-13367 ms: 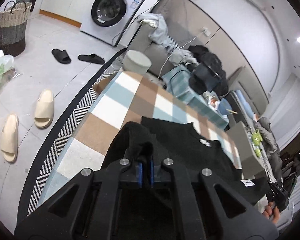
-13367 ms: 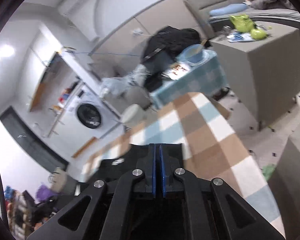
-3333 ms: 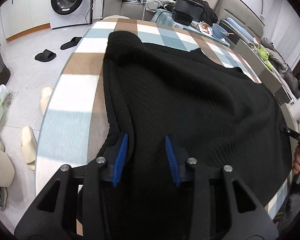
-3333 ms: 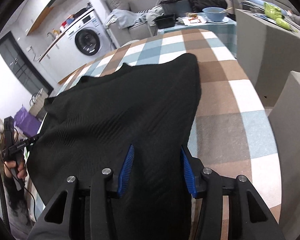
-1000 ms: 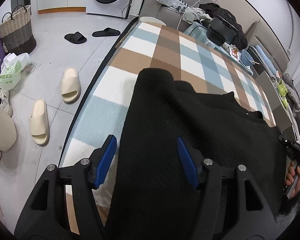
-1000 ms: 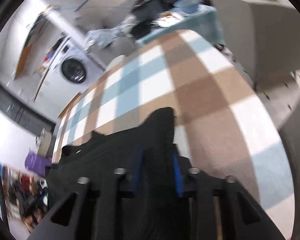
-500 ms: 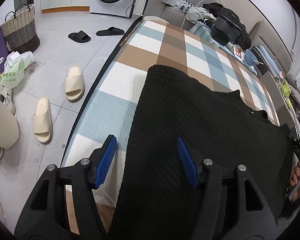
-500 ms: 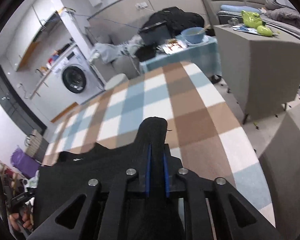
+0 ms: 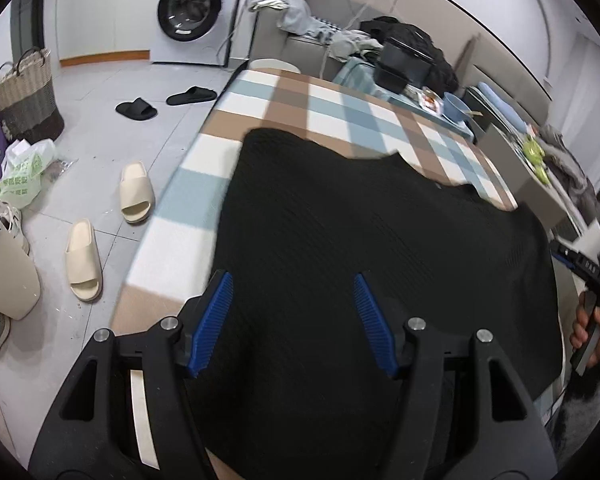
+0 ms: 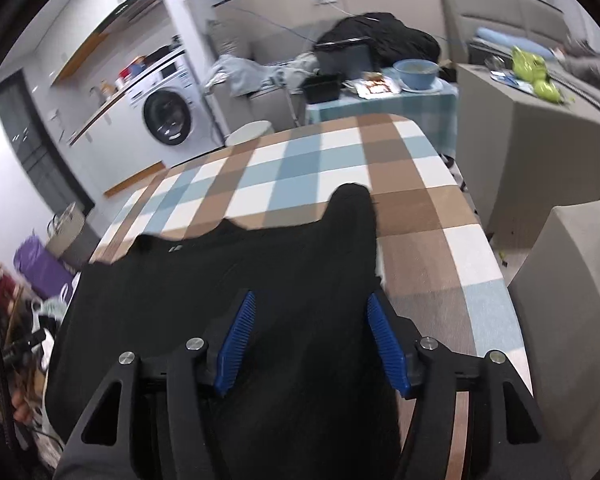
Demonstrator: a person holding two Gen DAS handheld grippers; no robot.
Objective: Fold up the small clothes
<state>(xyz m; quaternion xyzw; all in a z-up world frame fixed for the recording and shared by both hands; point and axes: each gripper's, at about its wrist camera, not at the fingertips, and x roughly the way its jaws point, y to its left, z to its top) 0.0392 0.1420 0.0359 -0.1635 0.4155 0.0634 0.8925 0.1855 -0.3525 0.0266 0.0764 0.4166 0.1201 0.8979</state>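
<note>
Over the black garment (image 9: 340, 216), left gripper (image 9: 294, 322) gapes, right gripper's (image 10: 312, 340) jaws just opened

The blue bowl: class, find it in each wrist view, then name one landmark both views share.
Left wrist view: the blue bowl sits upper right, on the teal side table beyond the checked table.
Right wrist view: blue bowl upper centre-right, on the same side table.
Shared landmark: the washing machine.

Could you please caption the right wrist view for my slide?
Right gripper, jaws just opened, above a black garment spread on the checked table.
</note>
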